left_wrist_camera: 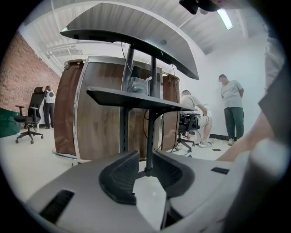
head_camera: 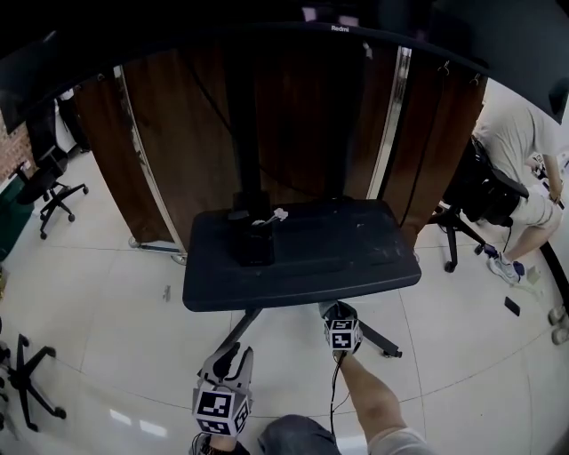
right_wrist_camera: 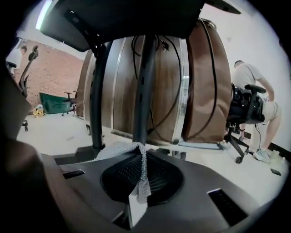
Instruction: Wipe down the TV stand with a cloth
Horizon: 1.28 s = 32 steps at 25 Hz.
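The TV stand's black shelf (head_camera: pixel 356 267) sits on a dark post below a large screen (head_camera: pixel 338 27). My right gripper (head_camera: pixel 340 311) is just under the shelf's front edge, shut on a grey cloth (right_wrist_camera: pixel 129 152) that drapes over its jaws. In the right gripper view the stand's posts (right_wrist_camera: pixel 144 91) rise close ahead and the shelf's underside (right_wrist_camera: pixel 127 18) is overhead. My left gripper (head_camera: pixel 233 363) hangs lower and nearer to me, to the left. Its jaws (left_wrist_camera: pixel 145 175) stand open with nothing between them, and it faces the shelf (left_wrist_camera: pixel 136 98) from below.
A small dark box with a white piece (head_camera: pixel 258 233) stands on the shelf's left part. The stand's legs (head_camera: pixel 382 342) spread over the tiled floor. Curved wooden panels (head_camera: pixel 160 151) stand behind. Office chairs (head_camera: pixel 49 191) are at left, and a seated person (head_camera: pixel 524 169) at right.
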### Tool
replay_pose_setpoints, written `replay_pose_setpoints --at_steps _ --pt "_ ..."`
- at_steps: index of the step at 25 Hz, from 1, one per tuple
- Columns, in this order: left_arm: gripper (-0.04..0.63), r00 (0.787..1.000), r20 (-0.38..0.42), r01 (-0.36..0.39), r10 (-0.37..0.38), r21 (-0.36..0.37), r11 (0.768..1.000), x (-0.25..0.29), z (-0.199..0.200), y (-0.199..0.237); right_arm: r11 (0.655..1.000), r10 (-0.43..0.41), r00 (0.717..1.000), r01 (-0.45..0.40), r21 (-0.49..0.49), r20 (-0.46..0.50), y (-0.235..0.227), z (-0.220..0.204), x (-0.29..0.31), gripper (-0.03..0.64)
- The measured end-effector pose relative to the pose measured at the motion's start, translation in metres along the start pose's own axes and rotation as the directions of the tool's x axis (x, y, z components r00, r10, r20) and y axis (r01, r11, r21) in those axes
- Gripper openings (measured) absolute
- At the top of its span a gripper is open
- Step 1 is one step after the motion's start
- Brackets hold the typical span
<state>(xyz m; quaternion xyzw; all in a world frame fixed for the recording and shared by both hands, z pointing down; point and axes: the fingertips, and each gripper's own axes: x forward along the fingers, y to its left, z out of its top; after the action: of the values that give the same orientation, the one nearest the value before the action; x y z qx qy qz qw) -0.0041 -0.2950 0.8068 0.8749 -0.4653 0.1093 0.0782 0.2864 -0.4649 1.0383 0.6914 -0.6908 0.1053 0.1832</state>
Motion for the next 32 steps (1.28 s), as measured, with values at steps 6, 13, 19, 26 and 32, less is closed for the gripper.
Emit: replay_pose_setpoints --at_steps 6,13,19,26,32 --pt "0.114 0.999 0.033 -0.038 0.038 0.004 0.999 -0.01 -0.001 0.024 0.977 0.207 0.968 -0.196 -0.085 0.144 0.082 0.037 -0.018 0.006" --pt "0.114 0.988 0.083 -0.132 0.132 -0.01 0.991 -0.054 -0.009 0.061 0.9 0.426 0.901 -0.411 -0.148 0.085 0.248 0.06 0.023 0.006" --pt "0.114 0.971 0.025 -0.235 0.237 -0.079 0.969 -0.096 -0.057 0.099 0.78 0.604 0.796 -0.602 -0.172 -0.05 0.368 -0.027 -0.014 0.006" --pt "0.114 0.971 -0.006 -0.239 0.239 -0.092 0.967 -0.102 -0.07 0.106 0.366 0.903 0.398 -0.91 -0.194 -0.164 0.523 -0.09 -0.171 0.006" --pt "0.114 0.986 0.005 -0.165 0.167 -0.1 0.981 -0.073 -0.069 0.092 0.746 0.661 0.742 -0.665 0.006 0.113 0.343 -0.002 -0.045 0.006"
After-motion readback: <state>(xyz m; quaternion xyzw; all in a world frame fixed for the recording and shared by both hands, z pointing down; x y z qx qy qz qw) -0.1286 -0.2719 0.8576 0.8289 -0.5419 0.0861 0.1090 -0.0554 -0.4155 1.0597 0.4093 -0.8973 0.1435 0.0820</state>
